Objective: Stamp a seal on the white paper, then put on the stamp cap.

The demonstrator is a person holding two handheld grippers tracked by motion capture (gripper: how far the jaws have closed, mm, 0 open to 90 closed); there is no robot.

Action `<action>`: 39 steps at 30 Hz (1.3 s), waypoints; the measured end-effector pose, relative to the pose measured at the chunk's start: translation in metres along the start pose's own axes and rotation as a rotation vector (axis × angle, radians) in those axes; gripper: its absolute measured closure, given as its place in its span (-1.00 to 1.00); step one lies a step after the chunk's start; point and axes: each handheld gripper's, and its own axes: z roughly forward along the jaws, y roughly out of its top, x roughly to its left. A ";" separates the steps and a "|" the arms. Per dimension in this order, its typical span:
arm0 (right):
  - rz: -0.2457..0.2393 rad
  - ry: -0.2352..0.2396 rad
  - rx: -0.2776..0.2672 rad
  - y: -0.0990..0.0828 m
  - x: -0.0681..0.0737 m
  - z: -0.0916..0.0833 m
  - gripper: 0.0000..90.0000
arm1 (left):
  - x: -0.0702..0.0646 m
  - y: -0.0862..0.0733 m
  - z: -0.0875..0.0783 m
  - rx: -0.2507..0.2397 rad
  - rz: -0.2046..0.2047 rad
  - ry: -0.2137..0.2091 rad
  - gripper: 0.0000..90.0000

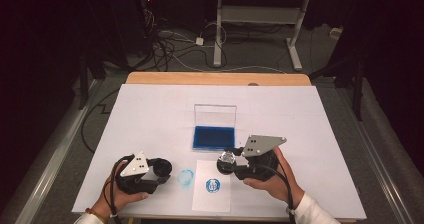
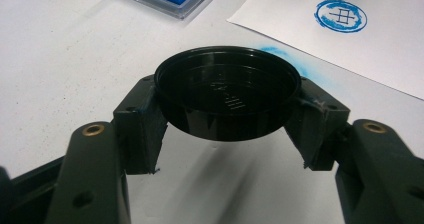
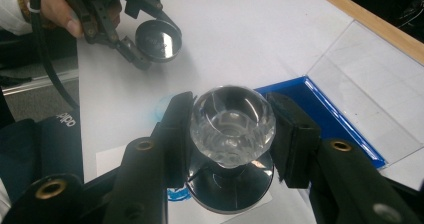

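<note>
In the high view, the left claw (image 1: pixel 159 170) is seen at the lower left of the frame, clenched on a round black cap (image 1: pixel 161 167) that is held just above the white surface (image 1: pixel 150 114). In the left gripper view the black cap (image 2: pixel 226 91) sits in the centre of the frame with its hollow side up, pinched at its rim by the 2 jaws. The right claw (image 1: pixel 227 162) is seen at the lower centre of the high view, clenched on a stamp (image 1: pixel 228 160) by its clear faceted knob, over the top edge of a white paper sheet (image 1: pixel 212 199). In the right gripper view the stamp (image 3: pixel 231 129) fills the centre of the frame, its round dark base below the knob. A blue round imprint (image 1: pixel 213 185) is printed on the sheet, and a blue smudge (image 1: pixel 185 177) lies on the surface just left of it. An open blue ink pad (image 1: pixel 214 137) with a raised clear lid lies above the sheet, near the frame's centre.
</note>
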 end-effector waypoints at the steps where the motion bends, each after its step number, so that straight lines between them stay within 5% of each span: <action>1: 0.000 -0.001 -0.002 0.000 -0.001 -0.001 0.26 | 0.000 0.000 0.000 -0.001 0.000 0.000 -0.19; 39: 0.030 -0.063 -0.102 0.009 -0.016 -0.034 0.26 | -0.002 0.005 0.004 -0.005 0.010 -0.017 -0.19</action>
